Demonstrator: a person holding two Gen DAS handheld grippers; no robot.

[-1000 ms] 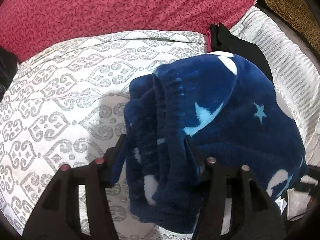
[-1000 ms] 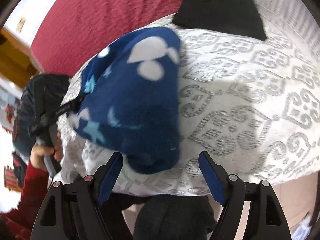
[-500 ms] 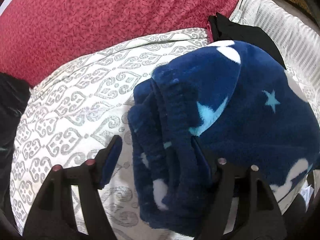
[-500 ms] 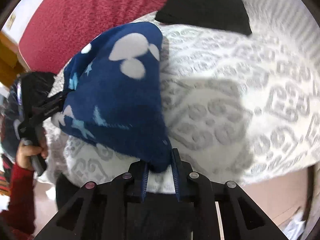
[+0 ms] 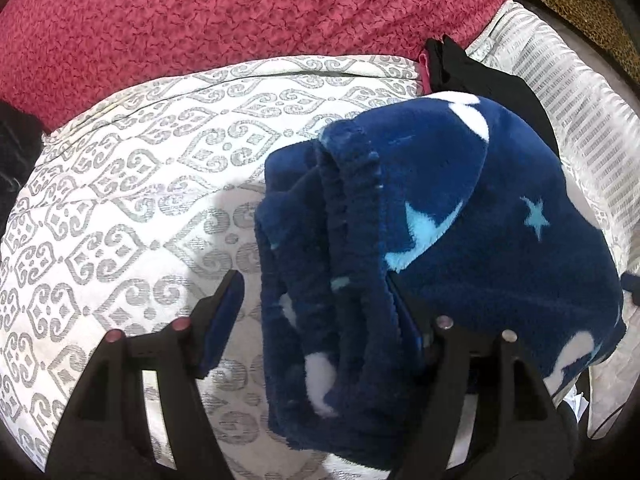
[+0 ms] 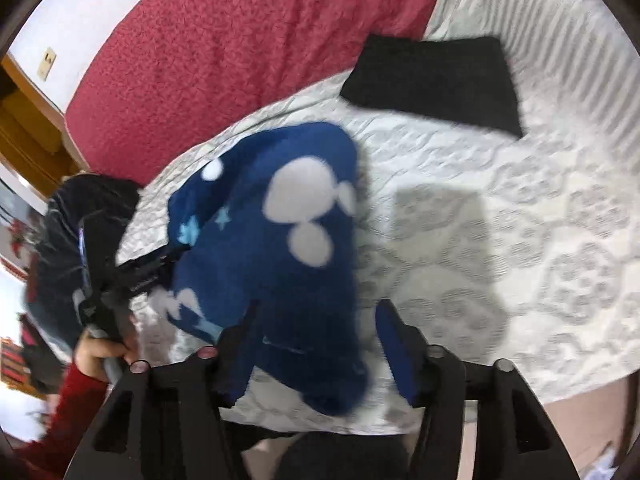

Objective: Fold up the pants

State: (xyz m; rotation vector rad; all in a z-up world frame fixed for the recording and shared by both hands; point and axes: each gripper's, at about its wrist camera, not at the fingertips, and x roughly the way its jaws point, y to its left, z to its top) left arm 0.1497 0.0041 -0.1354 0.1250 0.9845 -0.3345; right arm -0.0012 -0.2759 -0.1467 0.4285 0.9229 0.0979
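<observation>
The folded navy fleece pants [image 5: 420,232] with white and light-blue stars and shapes lie on the patterned white quilt [image 5: 140,184]. My left gripper [image 5: 316,312] is open, its jaws around the stacked waistband edge of the pants. In the right wrist view the pants [image 6: 280,248] lie ahead, and my right gripper [image 6: 316,340] is open with its jaws on either side of the near end of the bundle. The left gripper's body [image 6: 120,264] and the hand holding it show at the far left of that view.
A folded black garment [image 6: 436,80] lies on the quilt beyond the pants, also seen in the left wrist view [image 5: 488,80]. A red blanket [image 5: 240,12] covers the back of the bed. A dark bag [image 6: 68,232] sits at the left edge.
My right gripper closed on the near end of the pants half a second ago and has now opened again. My left gripper stays open around the waistband edge.
</observation>
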